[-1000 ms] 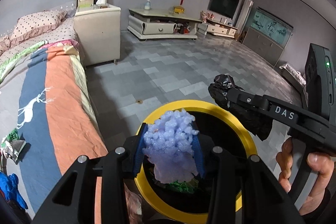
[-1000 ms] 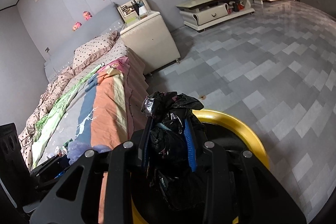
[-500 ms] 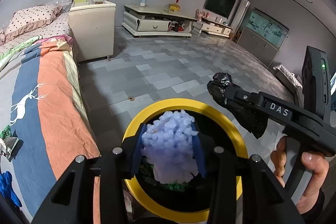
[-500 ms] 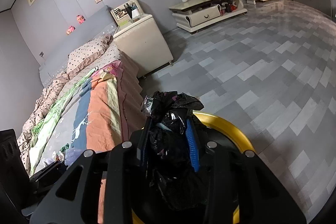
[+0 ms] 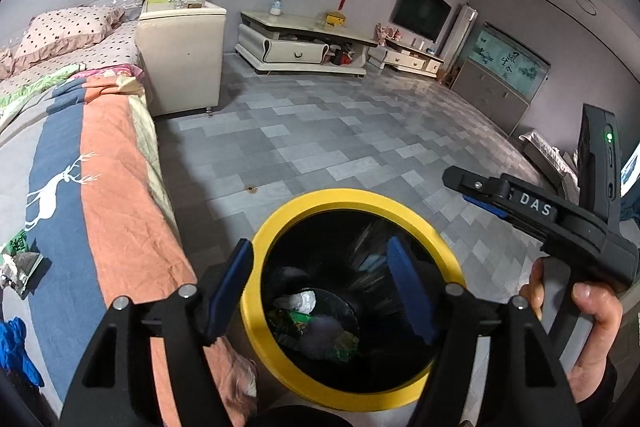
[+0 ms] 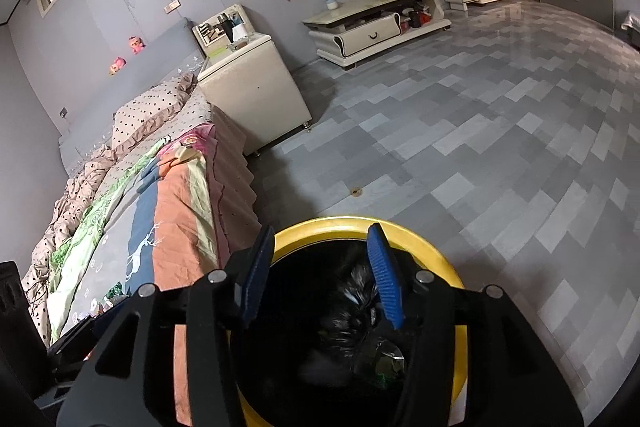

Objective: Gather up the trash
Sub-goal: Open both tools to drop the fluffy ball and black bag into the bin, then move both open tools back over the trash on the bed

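Floor (image 5: 320, 131): grey tiles in mixed shades, filling the middle and right of both views.
Bed (image 5: 92, 195): along the left of both views, under an orange, navy and grey cover with a white deer print; small scraps lie on it at the left edge of the left wrist view.
Trash bin (image 5: 276, 239): yellow rim, black inside, standing on the floor just beside the bed, low in the centre of both views.
Left tongs (image 5: 320, 283): spread wide over the bin mouth, nothing between the blue pads.
Right tongs (image 6: 320, 267): also spread wide above the bin, holding nothing; seen from the side at the right of the left wrist view, gripped by a hand (image 5: 580, 331).
Black plastic bag (image 6: 356, 311): crumpled and blurred, inside the bin below the right tongs.
Other trash (image 5: 304, 319): white, green and pale purple pieces at the bottom of the bin.
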The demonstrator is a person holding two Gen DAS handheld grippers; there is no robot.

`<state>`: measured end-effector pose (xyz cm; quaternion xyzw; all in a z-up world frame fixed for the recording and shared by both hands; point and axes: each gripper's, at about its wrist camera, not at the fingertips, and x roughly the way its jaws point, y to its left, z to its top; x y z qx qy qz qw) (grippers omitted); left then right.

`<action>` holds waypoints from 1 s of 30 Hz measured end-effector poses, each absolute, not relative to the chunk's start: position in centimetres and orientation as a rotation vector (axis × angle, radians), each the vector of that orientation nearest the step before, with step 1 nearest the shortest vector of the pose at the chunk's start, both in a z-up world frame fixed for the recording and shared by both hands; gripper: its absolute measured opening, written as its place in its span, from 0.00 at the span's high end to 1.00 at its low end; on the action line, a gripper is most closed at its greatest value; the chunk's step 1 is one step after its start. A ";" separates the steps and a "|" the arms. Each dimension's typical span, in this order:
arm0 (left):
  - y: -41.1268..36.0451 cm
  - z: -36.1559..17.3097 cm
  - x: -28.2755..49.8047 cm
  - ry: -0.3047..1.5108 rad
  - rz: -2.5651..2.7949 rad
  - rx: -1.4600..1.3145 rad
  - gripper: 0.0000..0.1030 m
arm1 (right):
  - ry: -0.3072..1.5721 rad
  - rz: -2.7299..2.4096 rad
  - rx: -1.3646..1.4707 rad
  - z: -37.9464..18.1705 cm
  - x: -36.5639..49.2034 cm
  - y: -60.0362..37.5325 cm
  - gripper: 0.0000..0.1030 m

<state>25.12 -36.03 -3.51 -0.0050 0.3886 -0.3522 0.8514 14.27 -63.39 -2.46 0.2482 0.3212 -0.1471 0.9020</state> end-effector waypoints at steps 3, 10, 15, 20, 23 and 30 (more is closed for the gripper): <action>-35.1 -3.4 25.2 0.814 -0.724 -0.011 0.31 | 0.668 -0.311 0.520 -2.6 14.1 -63.3 0.46; -32.1 -3.2 25.8 0.808 -0.661 -0.019 0.29 | 0.688 -0.294 0.527 -2.8 14.6 -62.1 0.43; -29.6 -2.9 26.1 0.801 -0.617 -0.030 0.26 | 0.691 -0.266 0.504 -2.3 15.0 -60.5 0.42; -26.8 -2.7 26.7 0.797 -0.573 -0.047 0.25 | 0.697 -0.227 0.474 -1.8 15.6 -58.1 0.42; -25.1 -2.6 27.0 0.793 -0.545 -0.056 0.25 | 0.700 -0.195 0.453 -1.3 16.3 -56.4 0.42; -21.2 -2.3 27.5 0.781 -0.475 -0.072 0.22 | 0.701 -0.127 0.411 -0.2 18.2 -52.3 0.41</action>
